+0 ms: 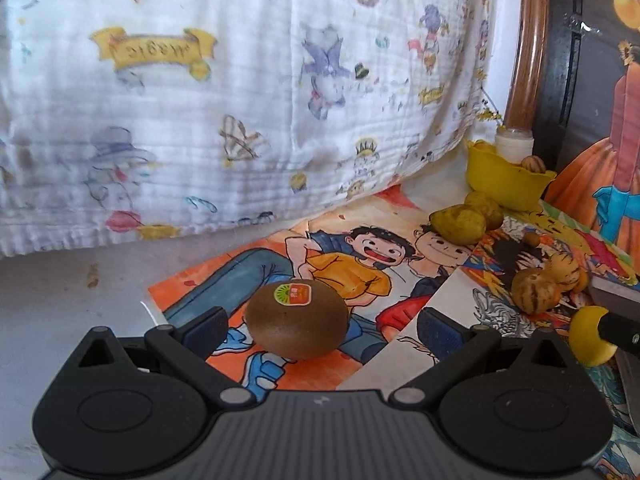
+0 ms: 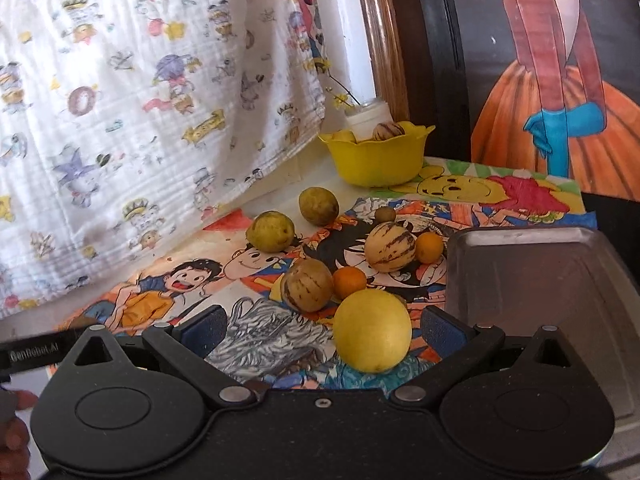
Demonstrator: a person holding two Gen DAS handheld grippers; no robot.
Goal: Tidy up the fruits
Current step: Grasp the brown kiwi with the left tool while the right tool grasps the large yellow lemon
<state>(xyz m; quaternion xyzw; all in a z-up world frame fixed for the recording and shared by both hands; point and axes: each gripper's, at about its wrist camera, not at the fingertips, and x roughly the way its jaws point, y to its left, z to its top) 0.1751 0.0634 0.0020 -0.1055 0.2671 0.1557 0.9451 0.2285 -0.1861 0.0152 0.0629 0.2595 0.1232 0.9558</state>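
Observation:
A brown kiwi (image 1: 296,322) with a green and orange sticker rests on a cartoon drawing (image 1: 332,272). My left gripper (image 1: 322,332) is open around it, and neither pad touches it. A yellow lemon (image 2: 372,330) lies between the fingers of my open right gripper (image 2: 324,328), nearer the right pad (image 2: 442,330). Beyond the lemon lie two striped melons (image 2: 306,285) (image 2: 390,246), two small oranges (image 2: 349,282) (image 2: 429,246) and two yellow-green fruits (image 2: 270,231) (image 2: 319,205). A yellow bowl (image 2: 376,160) at the back holds another striped fruit (image 2: 388,131).
A metal tray (image 2: 532,272) sits to the right of the fruits. A printed white cloth (image 2: 140,100) hangs along the left and back. Behind the bowl stand a white bottle (image 2: 370,114) and a wooden post (image 2: 380,40). A painting (image 2: 560,100) leans at the back right.

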